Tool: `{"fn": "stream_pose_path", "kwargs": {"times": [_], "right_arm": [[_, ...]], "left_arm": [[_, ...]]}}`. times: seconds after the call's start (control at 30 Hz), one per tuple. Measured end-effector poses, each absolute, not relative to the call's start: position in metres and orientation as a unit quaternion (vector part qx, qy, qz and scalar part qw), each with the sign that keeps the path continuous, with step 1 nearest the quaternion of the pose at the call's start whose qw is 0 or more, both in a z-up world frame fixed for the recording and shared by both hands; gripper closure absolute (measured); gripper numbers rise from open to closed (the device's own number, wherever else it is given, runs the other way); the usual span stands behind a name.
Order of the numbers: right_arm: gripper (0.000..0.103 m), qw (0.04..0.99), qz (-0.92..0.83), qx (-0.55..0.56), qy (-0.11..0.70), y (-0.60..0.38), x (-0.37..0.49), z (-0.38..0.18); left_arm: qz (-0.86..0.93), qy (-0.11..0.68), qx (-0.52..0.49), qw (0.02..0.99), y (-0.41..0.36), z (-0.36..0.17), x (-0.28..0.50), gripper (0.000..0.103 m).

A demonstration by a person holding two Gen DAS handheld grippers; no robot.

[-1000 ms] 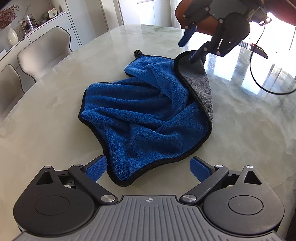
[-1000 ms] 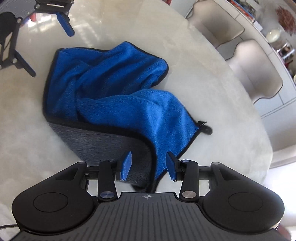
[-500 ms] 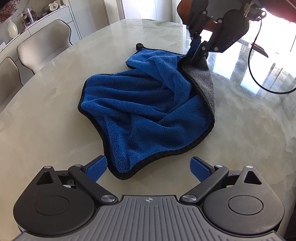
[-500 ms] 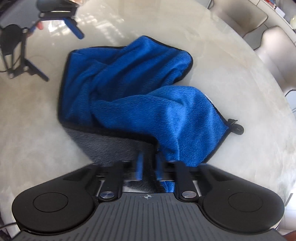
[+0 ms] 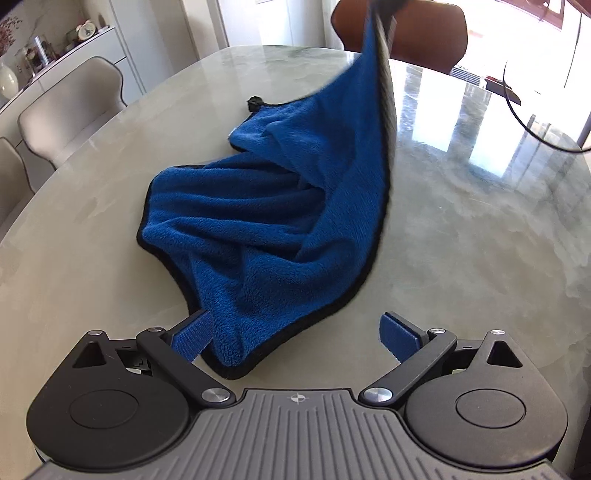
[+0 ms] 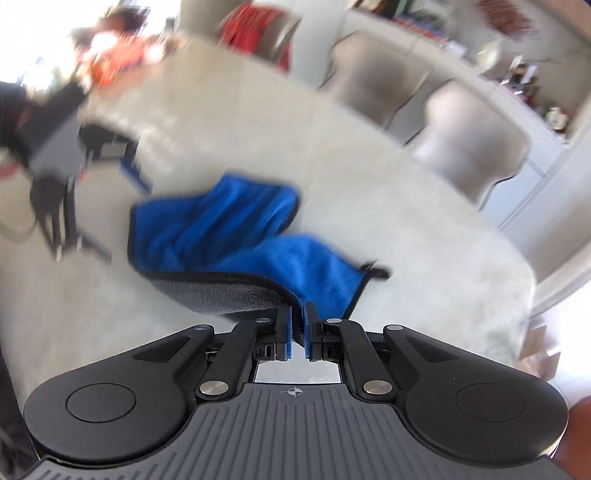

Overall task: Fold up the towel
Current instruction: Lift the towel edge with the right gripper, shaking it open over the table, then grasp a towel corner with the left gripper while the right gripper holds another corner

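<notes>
The blue towel (image 5: pixel 266 221) lay bunched on the pale marble table (image 5: pixel 92 206), its black-trimmed near corner resting between the fingers of the left gripper (image 5: pixel 295 334), whose jaws stood wide apart; the left blue pad (image 5: pixel 194 338) touched the towel's edge while the right pad sat well clear of it. One far corner of the towel was lifted high above the table, stretched into a taut peak that ran out of the top of the left wrist view, showing the grey underside along its right edge. In the right wrist view (badly blurred) the right gripper (image 6: pixel 298 328) had its jaws nearly closed, pinching the grey-backed corner of the towel (image 6: pixel 236 236) between its pads. A small black hanging loop (image 5: pixel 254 102) lay on the table at the towel's far edge. Beige chairs (image 5: pixel 70 107) stood at the table's left side and a brown chair (image 5: pixel 424 33) at its far end, with a black cable (image 5: pixel 532 133) curving over the glossy surface.
</notes>
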State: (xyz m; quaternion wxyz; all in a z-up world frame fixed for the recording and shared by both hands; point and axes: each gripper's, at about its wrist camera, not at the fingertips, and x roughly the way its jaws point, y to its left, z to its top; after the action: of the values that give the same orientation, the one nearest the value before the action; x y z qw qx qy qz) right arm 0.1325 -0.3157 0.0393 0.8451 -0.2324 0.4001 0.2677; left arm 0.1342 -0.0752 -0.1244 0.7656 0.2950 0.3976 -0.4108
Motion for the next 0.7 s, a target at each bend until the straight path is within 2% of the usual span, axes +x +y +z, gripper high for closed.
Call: {"fn": "stream_pose_path", "kwargs": {"times": [0.03,0.2,0.27,0.33,0.4,0.47,0.5,0.53,0.6,0.7], "right_arm": [[0.096,0.852,0.263,-0.223,0.393,-0.319,0.133,0.046],[0.096,0.865,0.252,-0.205,0.381,-0.324,0.140,0.057],[0.096,0.865,0.251,-0.207,0.382,-0.324,0.143,0.056],[0.096,0.865,0.251,-0.204,0.383,-0.327,0.143,0.059],[0.096,0.866,0.250,-0.201,0.384,-0.329,0.144,0.062],[0.096,0.868,0.249,-0.197,0.383,-0.331,0.142,0.065],[0.096,0.869,0.249,-0.194,0.382,-0.332,0.142,0.065],[0.096,0.870,0.248,-0.191,0.381,-0.333,0.142,0.066],[0.096,0.872,0.245,-0.188,0.380,-0.336,0.142,0.068],[0.096,0.874,0.240,-0.188,0.379,-0.336,0.138,0.071]], "left_arm": [[-0.412,0.396,0.296,0.766,-0.076,-0.125,0.135,0.012],[-0.414,0.400,0.297,0.762,-0.077,-0.130,0.140,0.028],[-0.409,0.405,0.300,0.761,-0.076,-0.131,0.142,0.030],[-0.404,0.407,0.305,0.760,-0.075,-0.132,0.144,0.038],[-0.402,0.410,0.308,0.759,-0.074,-0.134,0.145,0.041],[-0.401,0.411,0.311,0.757,-0.074,-0.137,0.146,0.048],[-0.405,0.409,0.307,0.758,-0.073,-0.137,0.147,0.056],[-0.410,0.408,0.301,0.758,-0.073,-0.137,0.148,0.076],[-0.407,0.410,0.302,0.758,-0.074,-0.138,0.151,0.097],[-0.394,0.408,0.327,0.756,-0.075,-0.137,0.152,0.100]]}}
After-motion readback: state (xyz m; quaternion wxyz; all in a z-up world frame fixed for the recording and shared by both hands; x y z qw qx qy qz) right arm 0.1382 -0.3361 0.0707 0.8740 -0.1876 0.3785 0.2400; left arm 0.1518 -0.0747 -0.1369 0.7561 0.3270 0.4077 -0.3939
